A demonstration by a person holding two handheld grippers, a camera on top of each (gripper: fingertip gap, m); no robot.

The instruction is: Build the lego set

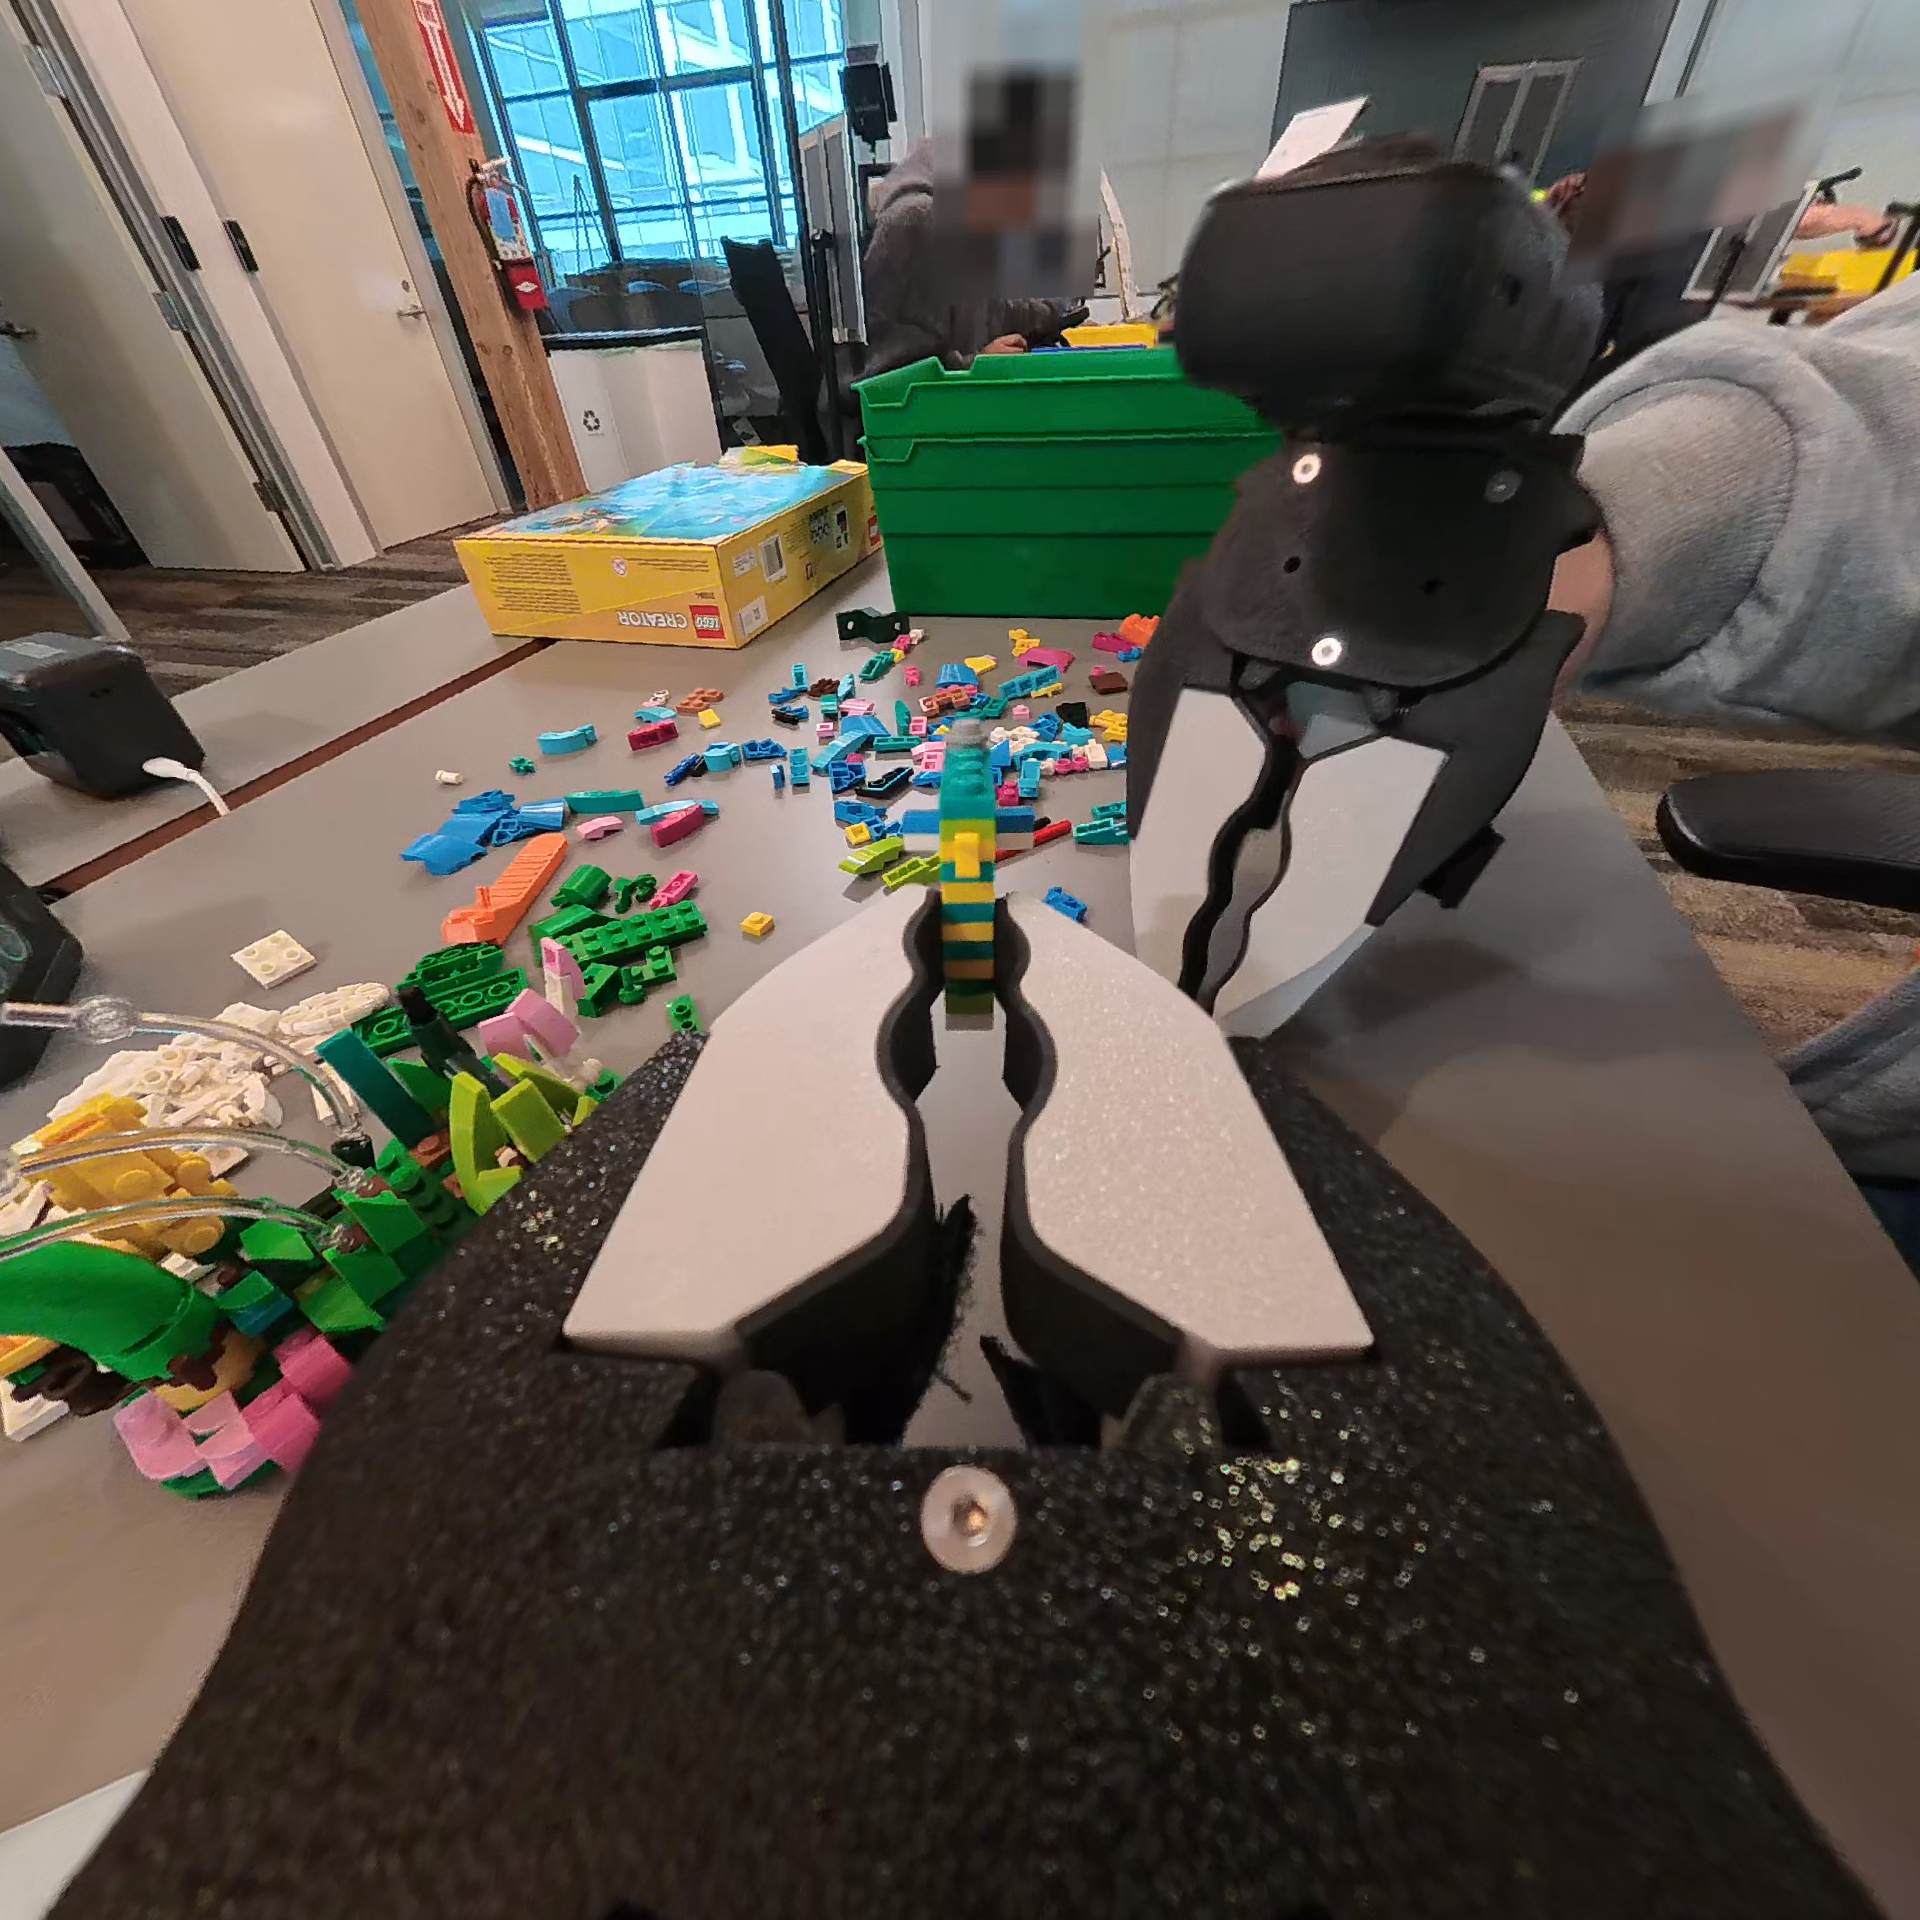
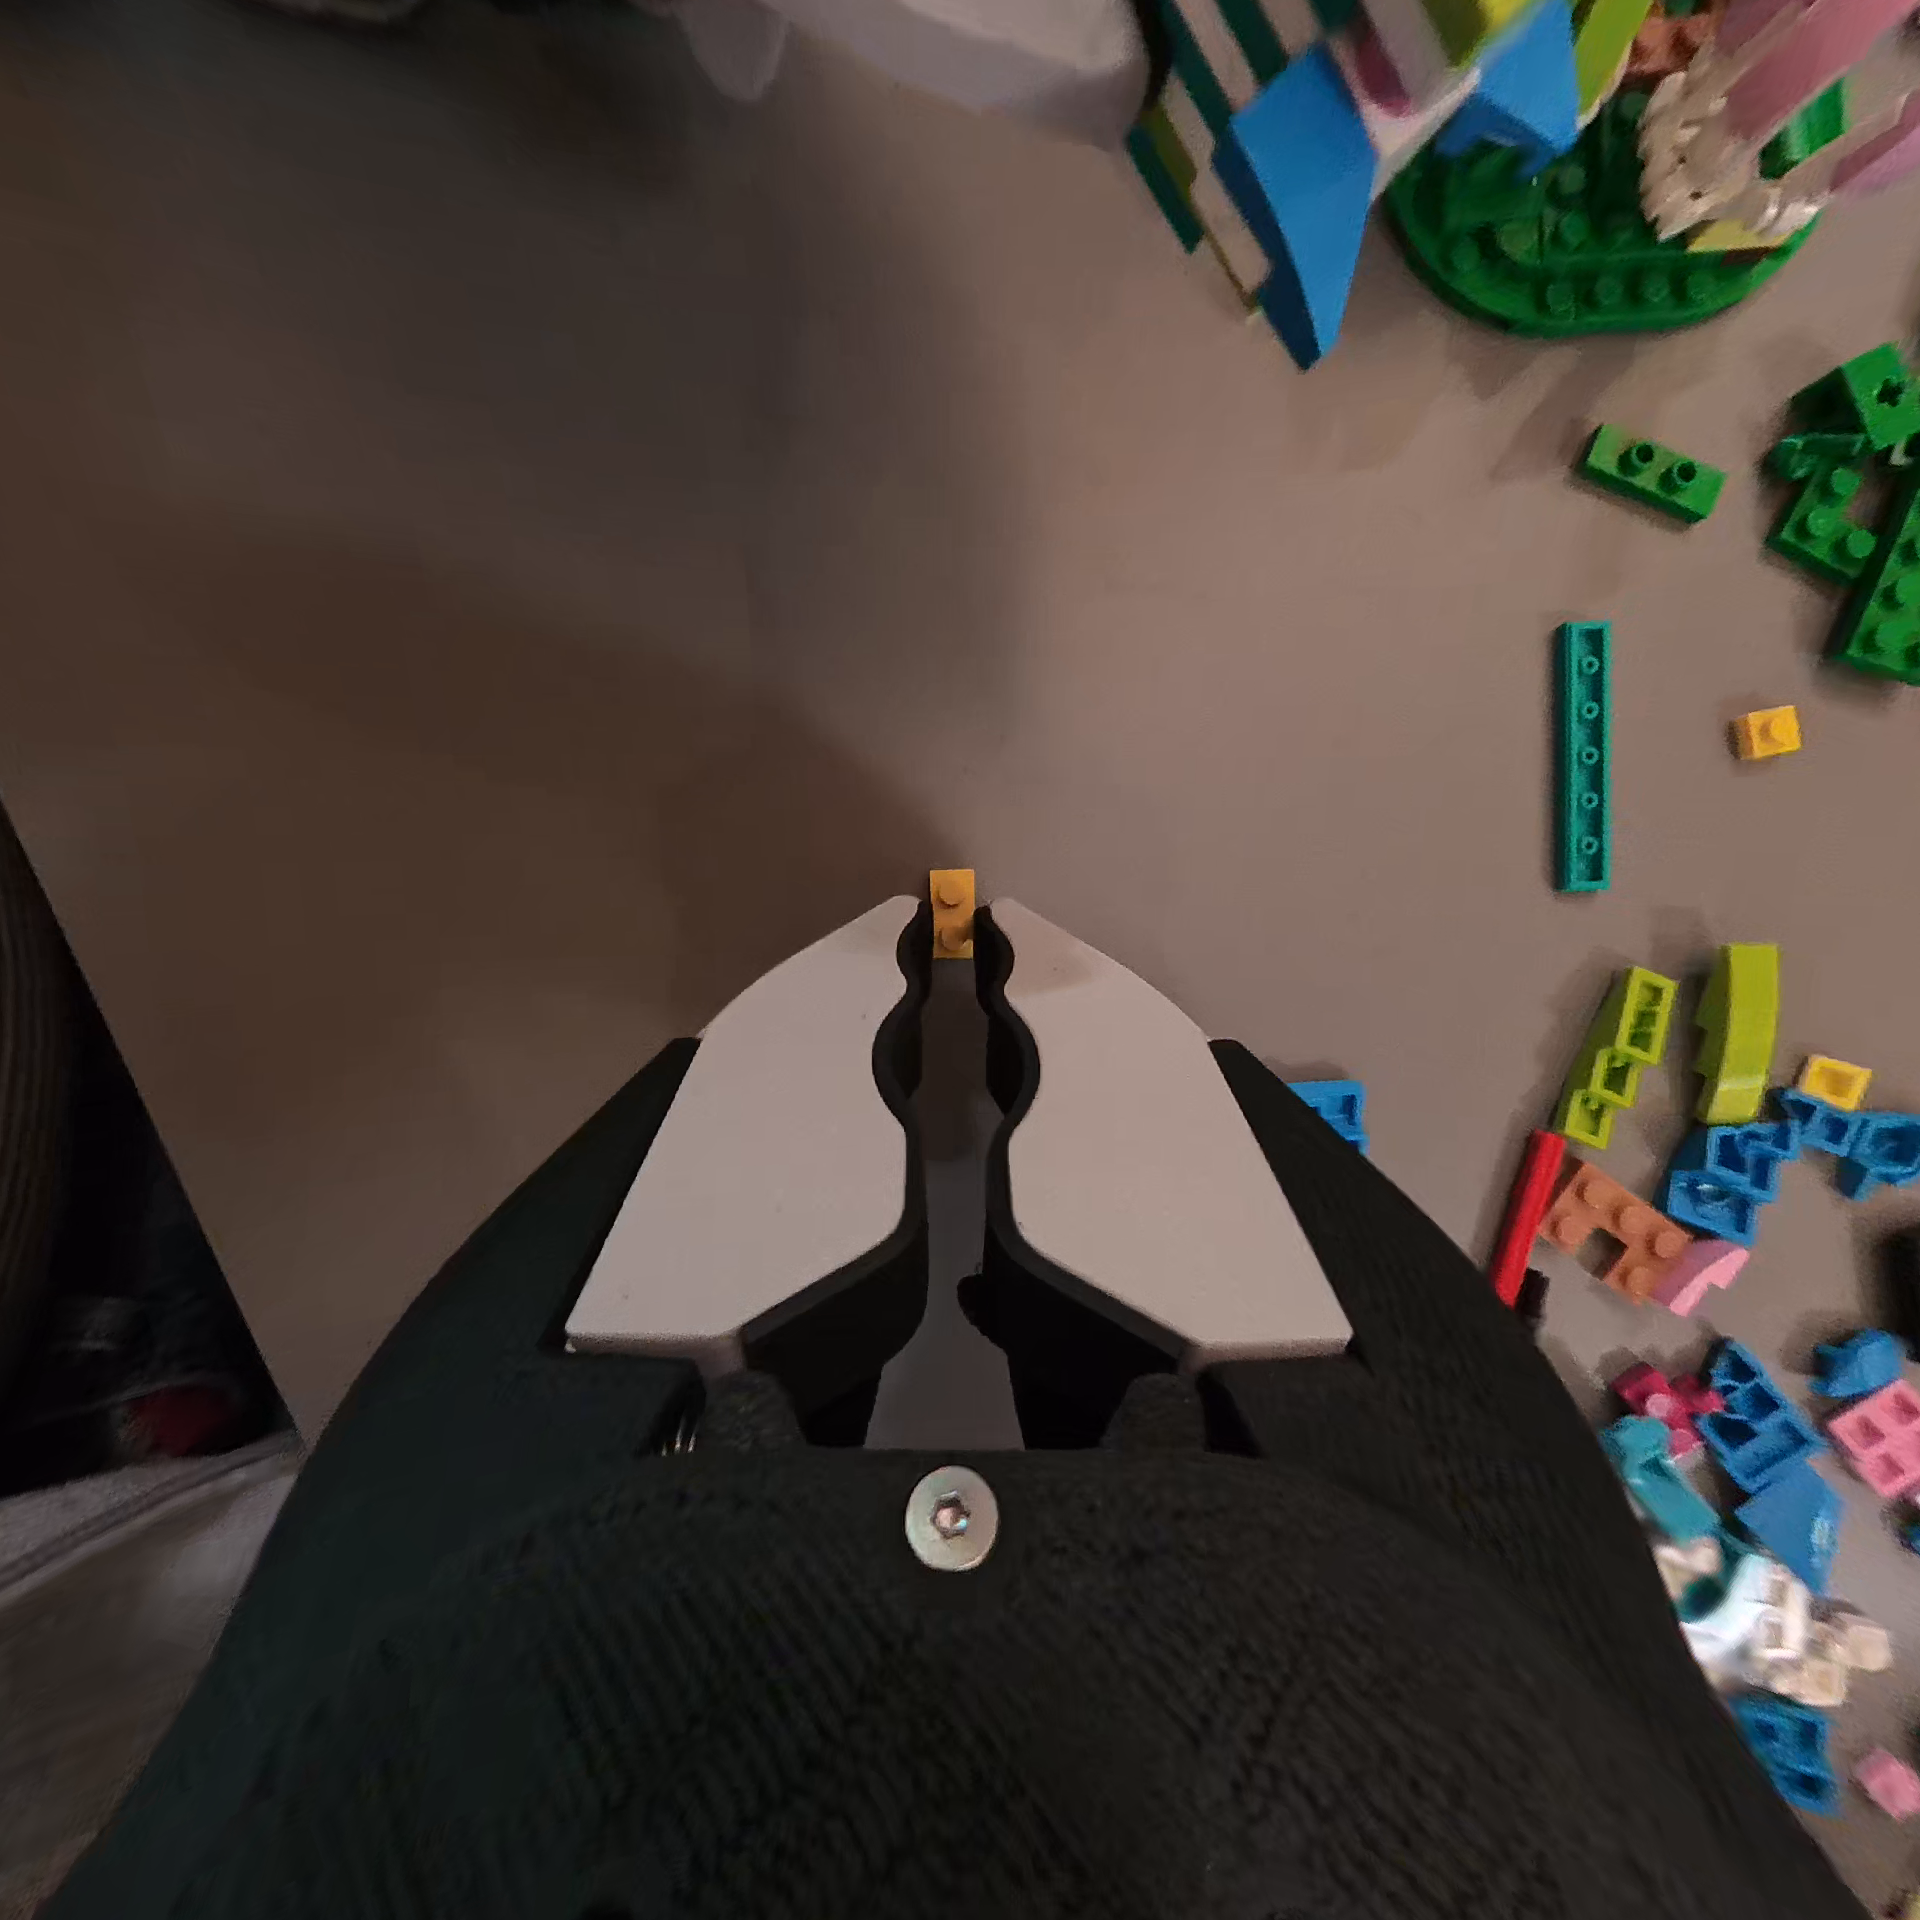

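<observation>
While bringing the two parts together, hold the striped stack (image 1: 966,831) steady in the left tongs (image 1: 966,920) and let the right tongs (image 2: 953,914) do the travelling.

Left tongs: closed to a narrow gap, pinching the lower half of the stack at the tips. Right tongs: likewise nearly closed, nipping a small yellow-orange plate (image 2: 952,896) at the very tips, with one stud clear beyond them.

Stack at centre frame in the left wrist view, lifted off the grey surface (image 1: 312,862). Long axis straight out along the fingers, toward the upper centre of the frame; pale end piece farthest from the camera, a small yellow piece jutting from the near face.

Plate at centre frame in the right wrist view, over bare surface. Long axis also along the fingers, studs facing the camera.

Square the plate to its seat before any pressure. Press along the stud line, probably not across the stack's length, which would likely lever it out of the pinch. Go gently: so shallow a hold on the plate could well let it pivot. Steer clear of the loose bricks (image 1: 935,717) behind.
</observation>
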